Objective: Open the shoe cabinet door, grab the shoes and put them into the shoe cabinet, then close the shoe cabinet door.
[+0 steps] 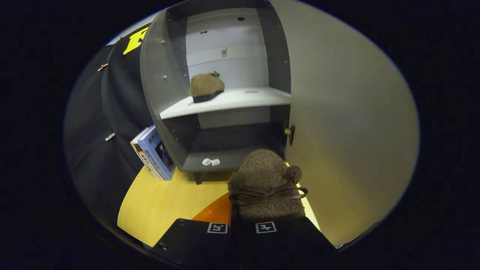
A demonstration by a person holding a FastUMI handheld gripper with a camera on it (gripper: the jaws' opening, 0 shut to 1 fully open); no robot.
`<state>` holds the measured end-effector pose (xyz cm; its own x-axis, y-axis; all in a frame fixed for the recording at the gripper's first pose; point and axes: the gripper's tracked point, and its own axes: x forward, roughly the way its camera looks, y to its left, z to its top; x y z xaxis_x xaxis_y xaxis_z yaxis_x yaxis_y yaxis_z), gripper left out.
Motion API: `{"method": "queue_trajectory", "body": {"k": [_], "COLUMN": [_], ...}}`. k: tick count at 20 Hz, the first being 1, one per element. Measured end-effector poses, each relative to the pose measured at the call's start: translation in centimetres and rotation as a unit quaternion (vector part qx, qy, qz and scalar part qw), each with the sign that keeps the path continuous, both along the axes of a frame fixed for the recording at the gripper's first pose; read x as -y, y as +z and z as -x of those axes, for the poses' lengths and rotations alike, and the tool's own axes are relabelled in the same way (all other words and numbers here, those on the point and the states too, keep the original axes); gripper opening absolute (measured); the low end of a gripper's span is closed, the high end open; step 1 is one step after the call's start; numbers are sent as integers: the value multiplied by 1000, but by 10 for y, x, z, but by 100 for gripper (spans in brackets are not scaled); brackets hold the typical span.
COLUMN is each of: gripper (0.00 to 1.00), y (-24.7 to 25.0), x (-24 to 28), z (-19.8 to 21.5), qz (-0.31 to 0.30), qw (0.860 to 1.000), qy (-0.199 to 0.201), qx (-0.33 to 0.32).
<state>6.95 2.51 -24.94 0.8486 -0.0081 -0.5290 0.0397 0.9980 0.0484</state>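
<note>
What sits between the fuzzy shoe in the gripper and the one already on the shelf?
In the gripper view, the held shoe and the shelved shoe are parted by the shelf's front edge and the open lower compartment. The gripper is shut on the held shoe.

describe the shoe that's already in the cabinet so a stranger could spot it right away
Start at the open grey cabinet and its white middle shelf. The shoe sits alone at that shelf's left end, fuzzy brown with a dark sole. Its twin, with a ribbon bow, is outside the cabinet, held in the fingers.
</note>
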Motion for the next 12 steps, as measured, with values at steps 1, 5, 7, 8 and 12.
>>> {"method": "queue_trajectory", "body": {"k": [1, 5, 7, 8, 12], "gripper": [12, 12, 12, 12, 12], "y": [21, 89, 114, 122, 147], "x": [-2, -14, -16, -13, -5], "z": [-9, -54, -89, -105, -187], "qz": [1, -25, -29, -21, -22], "qw": [1000, 999, 998, 998, 997], "qy": [5, 26, 32, 33, 17], "qx": [8, 21, 35, 40, 70]}}
